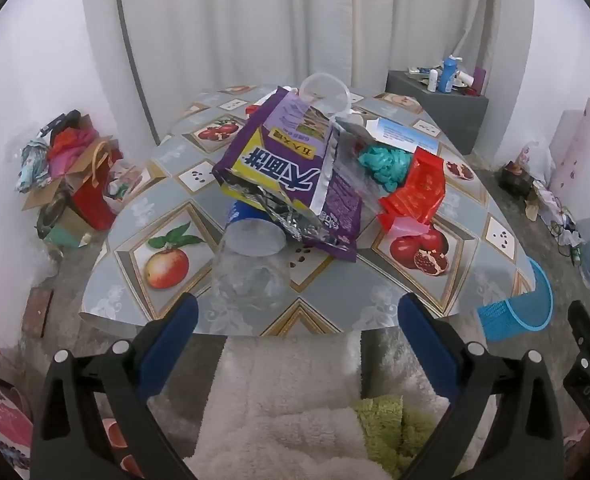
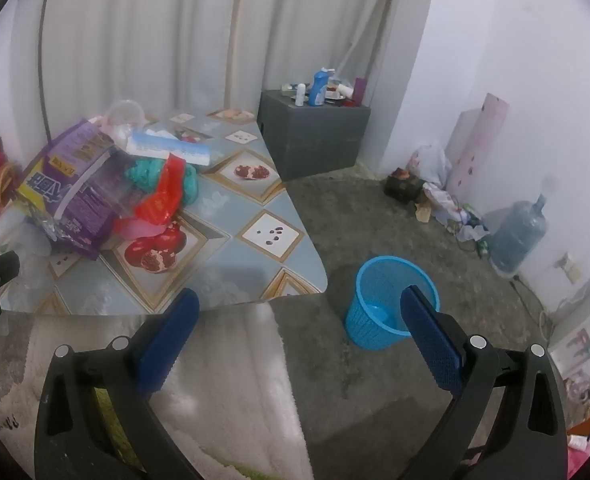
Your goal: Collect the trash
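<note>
A pile of trash lies on the fruit-patterned table [image 1: 327,304]: a purple snack bag [image 1: 287,168], a red wrapper [image 1: 415,188], a teal crumpled bag [image 1: 387,164], a clear plastic bottle with a blue label [image 1: 251,256], a clear cup [image 1: 327,92] and a white-blue box [image 1: 403,132]. My left gripper [image 1: 297,312] is open and empty at the table's near edge, just before the bottle. My right gripper [image 2: 299,308] is open and empty, off the table's right corner. A blue mesh waste basket [image 2: 391,304] stands on the floor to the table's right, also in the left wrist view [image 1: 519,312].
A grey cabinet [image 2: 315,140] with bottles stands at the back. A water jug [image 2: 519,232] and clutter [image 2: 435,184] line the right wall. Boxes and bags [image 1: 71,176] sit left of the table. A fluffy white cushion [image 1: 287,400] lies below the grippers.
</note>
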Motion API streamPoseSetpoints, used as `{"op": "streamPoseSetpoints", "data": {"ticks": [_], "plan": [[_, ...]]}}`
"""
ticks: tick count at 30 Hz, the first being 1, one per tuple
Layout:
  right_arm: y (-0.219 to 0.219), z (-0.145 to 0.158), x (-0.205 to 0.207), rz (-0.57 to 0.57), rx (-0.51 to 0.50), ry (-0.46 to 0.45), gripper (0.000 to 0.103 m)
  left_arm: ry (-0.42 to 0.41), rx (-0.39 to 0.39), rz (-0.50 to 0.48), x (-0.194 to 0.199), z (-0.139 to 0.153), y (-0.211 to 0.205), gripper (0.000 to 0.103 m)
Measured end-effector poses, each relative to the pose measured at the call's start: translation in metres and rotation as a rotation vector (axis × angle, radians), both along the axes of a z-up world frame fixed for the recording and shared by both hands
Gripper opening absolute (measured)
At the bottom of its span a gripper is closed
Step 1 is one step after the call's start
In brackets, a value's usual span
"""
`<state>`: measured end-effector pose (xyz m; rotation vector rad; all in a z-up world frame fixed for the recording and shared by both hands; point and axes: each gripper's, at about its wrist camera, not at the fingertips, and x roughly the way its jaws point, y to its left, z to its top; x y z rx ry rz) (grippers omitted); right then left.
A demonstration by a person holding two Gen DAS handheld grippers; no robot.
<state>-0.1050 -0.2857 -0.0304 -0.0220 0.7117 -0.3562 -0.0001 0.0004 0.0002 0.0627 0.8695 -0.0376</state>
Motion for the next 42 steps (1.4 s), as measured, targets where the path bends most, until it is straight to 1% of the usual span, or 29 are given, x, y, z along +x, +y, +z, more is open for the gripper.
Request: {"op": "streamPoseSetpoints", "data": {"ticks": [14,29,42], "plan": [[0.0,0.0,0.0,-0.001,0.006,0.0,0.096,0.007,0.001,0.001,-0.001,0.002,0.005,0.098],[0.0,0.0,0.0,0.002,0.006,0.001,0.096,0.017,0.0,0.007,0.001,-0.007,0.007,0.098],[0.0,0.0,0.0,0.003,0.008,0.002,0.096,0.02,0.002,0.006,0.001,-0.008,0.006,0.098]]}}
